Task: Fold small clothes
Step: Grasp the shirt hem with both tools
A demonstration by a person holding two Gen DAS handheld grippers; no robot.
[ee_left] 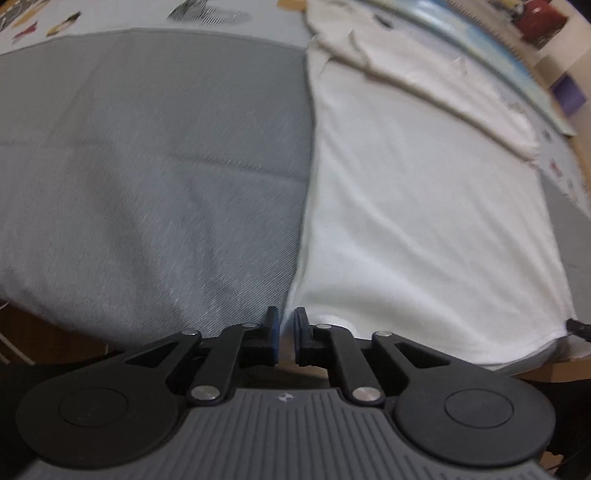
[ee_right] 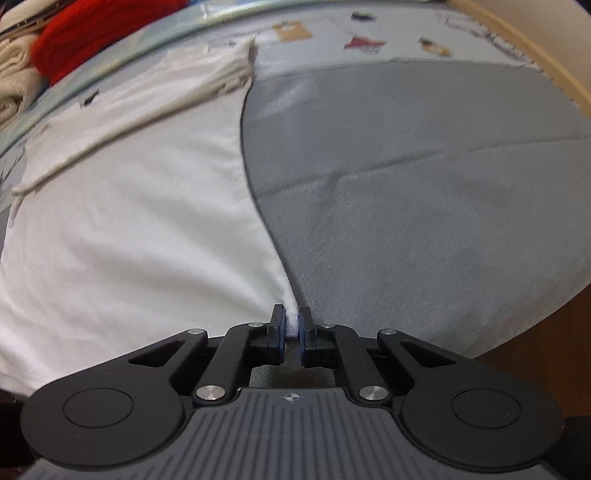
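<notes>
A white garment (ee_left: pixel 424 221) lies flat on a grey cloth (ee_left: pixel 147 166), with its sleeve part folded across the far end. My left gripper (ee_left: pixel 287 325) points down at the garment's near left corner. Its jaws stand a narrow gap apart, and I see no fabric pressed between the pads. In the right wrist view the same white garment (ee_right: pixel 129 221) fills the left half. My right gripper (ee_right: pixel 293 325) is shut on a pinched bunch of the garment's near right corner. A dark tip at that corner (ee_left: pixel 576 326) shows in the left wrist view.
A grey cloth (ee_right: pixel 424 184) covers the table under the garment. A patterned sheet (ee_right: pixel 369 33) lies beyond it. Folded red and cream textiles (ee_right: pixel 74 40) are stacked at the far left of the right wrist view. The wooden table edge (ee_right: pixel 535 339) runs close below the grippers.
</notes>
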